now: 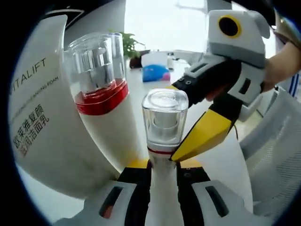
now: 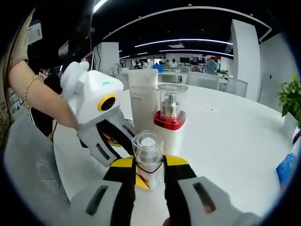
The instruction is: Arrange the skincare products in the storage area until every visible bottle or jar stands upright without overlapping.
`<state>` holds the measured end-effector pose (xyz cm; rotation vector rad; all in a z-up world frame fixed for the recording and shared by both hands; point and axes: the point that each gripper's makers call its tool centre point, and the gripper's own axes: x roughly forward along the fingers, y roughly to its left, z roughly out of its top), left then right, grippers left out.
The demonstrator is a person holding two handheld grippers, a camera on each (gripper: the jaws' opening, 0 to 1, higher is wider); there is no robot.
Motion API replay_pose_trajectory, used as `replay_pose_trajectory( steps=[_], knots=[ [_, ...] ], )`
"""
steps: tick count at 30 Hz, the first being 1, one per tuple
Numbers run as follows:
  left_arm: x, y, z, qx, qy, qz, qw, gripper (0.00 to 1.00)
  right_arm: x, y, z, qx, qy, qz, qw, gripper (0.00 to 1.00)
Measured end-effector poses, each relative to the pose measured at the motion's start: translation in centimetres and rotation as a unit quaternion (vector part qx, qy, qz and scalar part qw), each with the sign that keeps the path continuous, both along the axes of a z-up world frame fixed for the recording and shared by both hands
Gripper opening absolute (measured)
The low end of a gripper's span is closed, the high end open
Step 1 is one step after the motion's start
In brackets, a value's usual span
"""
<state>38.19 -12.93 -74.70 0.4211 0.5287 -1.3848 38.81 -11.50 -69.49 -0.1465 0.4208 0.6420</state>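
Clear plastic caps top two of the three skincare items we see on the white worktop (image 2: 225, 127). In the left gripper view, the small pump bottle (image 1: 164, 141) stands upright between the jaws of our left gripper (image 1: 162, 181); they close in on its white body from both sides, just under the thin red band at its neck. The right gripper (image 1: 207, 132) comes in from the right of that view, and one of its yellow-tipped jaws touches the same bottle beside the red band.

In the right gripper view, the small pump bottle (image 2: 148, 157) sits between the black and yellow jaws of the right gripper (image 2: 149, 176), pinched on both sides, while the left gripper (image 2: 110, 141) reaches in from the left, held by a person's hand with a beaded bracelet (image 2: 29, 84) on the wrist.

Behind stands a taller pump bottle (image 1: 101, 94) with a red collar under its clear cap, upright, just beside a white tube (image 1: 40, 117). The tube's grey print reads "ITALIFT" with its start cut off, then a partly legible line ending in "FOAM", and Chinese characters below that. In the right gripper view, the taller pump bottle (image 2: 168, 115) stands in front of the white tube (image 2: 142, 96), whose print is too small to read.
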Motion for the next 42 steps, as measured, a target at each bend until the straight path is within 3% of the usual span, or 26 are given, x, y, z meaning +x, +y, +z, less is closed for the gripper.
replay_pose_trajectory(
  steps=[4,7,14,28,42],
  knots=[
    [-0.1,0.1,-0.1,0.005,0.004,0.004,1.0,0.2,0.0,0.0,0.0,-0.002,0.0,0.0,1.0,0.22],
    [-0.3,0.2,0.3,0.002,0.005,0.008,1.0,0.25,0.1,0.1,0.4,0.025,0.0,-0.009,0.9997,0.26],
    [-0.9,1.1,0.5,0.012,0.001,0.014,0.9998,0.27,-0.2,0.1,0.5,0.009,0.003,-0.006,0.9999,0.31],
    [-2.5,5.7,1.7,0.013,0.011,0.071,0.9973,0.32,-3.0,0.3,0.5,0.002,0.029,-0.011,0.9995,0.46],
    [-3.8,10.5,3.5,-0.001,0.024,0.161,0.9867,0.53,-5.7,0.6,1.2,0.018,0.044,-0.01,0.9988,0.59]
  ],
)
